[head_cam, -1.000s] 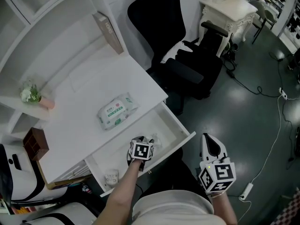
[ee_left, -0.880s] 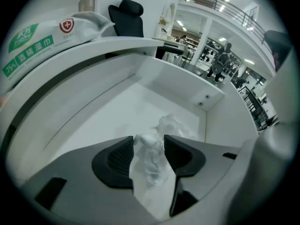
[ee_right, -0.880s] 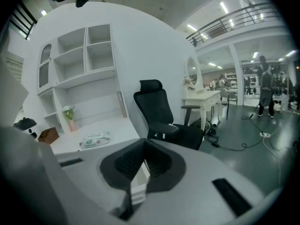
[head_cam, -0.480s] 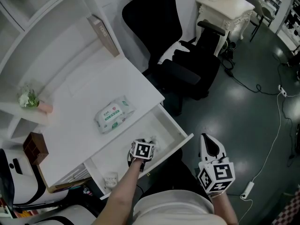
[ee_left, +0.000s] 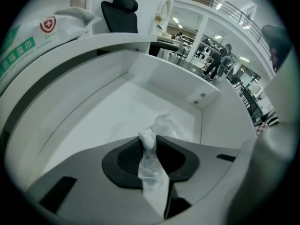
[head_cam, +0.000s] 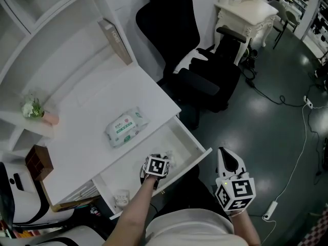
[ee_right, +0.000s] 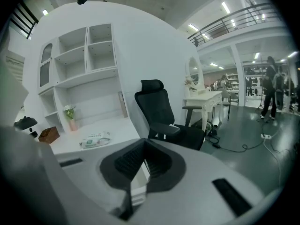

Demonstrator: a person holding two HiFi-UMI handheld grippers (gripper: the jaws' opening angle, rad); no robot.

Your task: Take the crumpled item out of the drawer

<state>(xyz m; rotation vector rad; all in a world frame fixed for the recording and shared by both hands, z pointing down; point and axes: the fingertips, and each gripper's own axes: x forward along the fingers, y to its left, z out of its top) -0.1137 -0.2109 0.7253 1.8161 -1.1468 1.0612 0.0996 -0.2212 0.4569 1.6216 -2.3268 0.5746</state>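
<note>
White and filmy, the crumpled wad of thin wrapping (ee_left: 165, 124) runs down between the black ribbed pads (ee_left: 127, 156) of my left claw (ee_left: 151, 148). Its jaws are closing, and the pads squeeze a thin twisted tail of the wad while the fuller part puffs out past the tips. From above, my left claw (head_cam: 162, 158) is down inside the open white drawer (head_cam: 190, 137), in the half nearer the black office chair (head_cam: 205, 81) and close to the front panel, so the wad (head_cam: 172, 161) is not yet out of the drawer. Above it lies the white bench (head_cam: 87, 111), carrying a green-and-white soft pack of wipes (head_cam: 126, 127). My right claw (head_cam: 229, 161) hangs well apart from the drawer, over the dark floor. In its own view that claw (ee_right: 143, 165) has its jaws slightly parted with nothing between them. The worry, as I judge it, is the hold itself: I have only a narrow tail, and stuff this slick and light could slide out of the pads as I lift. It could also stretch or tear if the loose bulk drags against the front panel. A crooked lift might also knock my claw against the drawer's rim or the bench edge overhead.
</note>
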